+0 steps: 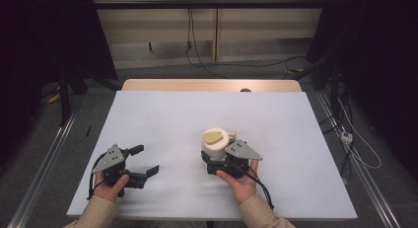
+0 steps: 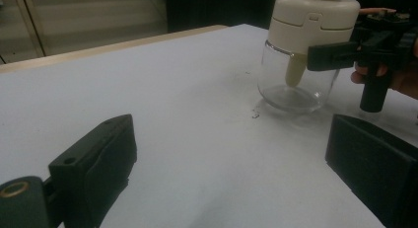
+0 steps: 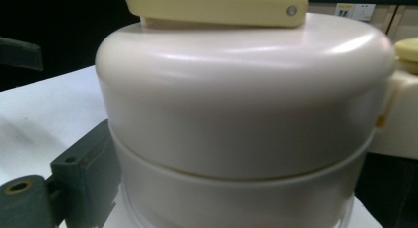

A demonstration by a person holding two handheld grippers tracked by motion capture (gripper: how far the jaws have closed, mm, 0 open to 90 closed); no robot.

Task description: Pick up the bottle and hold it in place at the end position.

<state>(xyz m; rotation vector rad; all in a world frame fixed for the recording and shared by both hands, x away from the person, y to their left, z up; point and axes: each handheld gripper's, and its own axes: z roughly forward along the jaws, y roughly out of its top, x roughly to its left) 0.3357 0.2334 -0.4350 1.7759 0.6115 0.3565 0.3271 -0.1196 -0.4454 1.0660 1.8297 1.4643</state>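
Over on the left, our left gripper (image 1: 140, 161) rests on the near-left part of the white table (image 1: 162, 114), jaws spread wide apart with nothing between them, so for now it waits. Moving right, the jar (image 1: 215, 144) stands upright near the middle of the table, a little to the near side: clear glass body below, cream lid on top with a yellowish flip tab. Our right gripper (image 1: 217, 156) is pressed up against it from the near side, its jaws set either side of the cream lid and looking clamped on it; in the left gripper view one black jaw (image 2: 335, 55) lies flat against the lid's side. To do this well, we judge the squeeze should stay level on the lid band, not on the glass, which looks slick. If we mean to twist or lift, bringing the left gripper across to steady the glass base would help stop it sliding or tipping.
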